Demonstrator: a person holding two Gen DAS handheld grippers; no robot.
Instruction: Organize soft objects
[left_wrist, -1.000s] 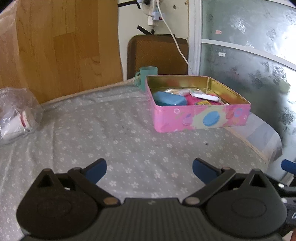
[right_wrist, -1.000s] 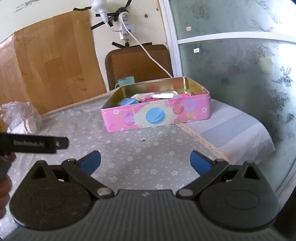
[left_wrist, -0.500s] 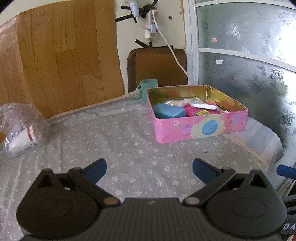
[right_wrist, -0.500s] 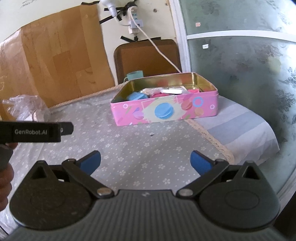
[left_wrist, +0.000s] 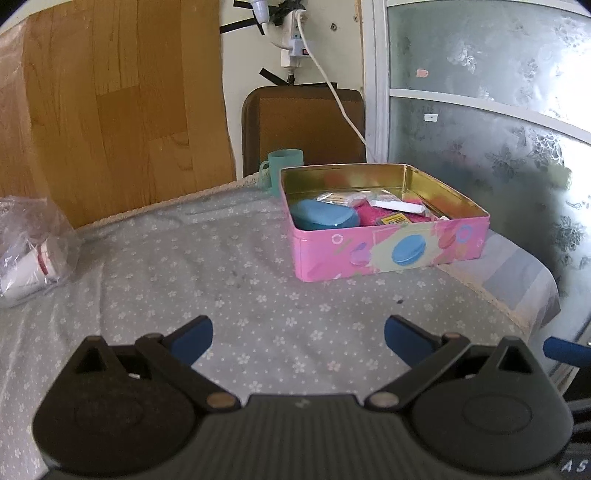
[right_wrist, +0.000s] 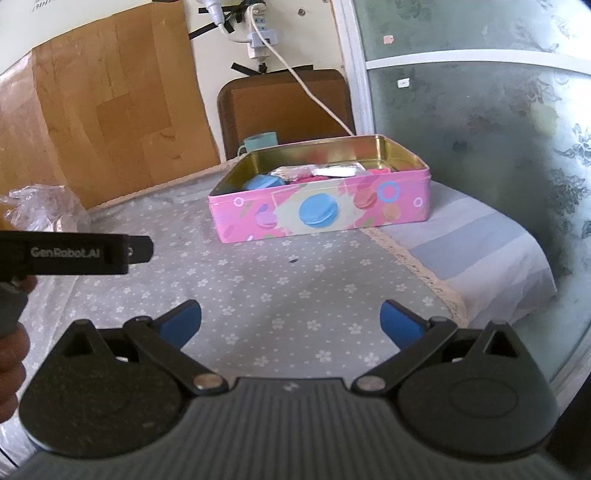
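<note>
A pink tin box (left_wrist: 391, 249) stands open on the grey flowered cloth, also in the right wrist view (right_wrist: 321, 214). Inside lie a blue oval case (left_wrist: 325, 218), a pink soft cloth (left_wrist: 373, 216), a white strip (left_wrist: 399, 205) and a clear packet (left_wrist: 340, 197). My left gripper (left_wrist: 297, 338) is open and empty, well short of the box. My right gripper (right_wrist: 290, 319) is open and empty, also short of the box. The left gripper's body (right_wrist: 74, 253) shows at the left of the right wrist view.
A crumpled clear plastic bag with small bottles (left_wrist: 29, 251) lies at the left. A teal cup (left_wrist: 282, 170) stands behind the box, before a brown chair back (left_wrist: 303, 125). A white cable (left_wrist: 332, 92) hangs from a wall socket. The table's right edge (right_wrist: 491, 258) drops beside frosted glass.
Both grippers have pulled back and risen a little; the box looks smaller and farther. Both stay open and empty.
</note>
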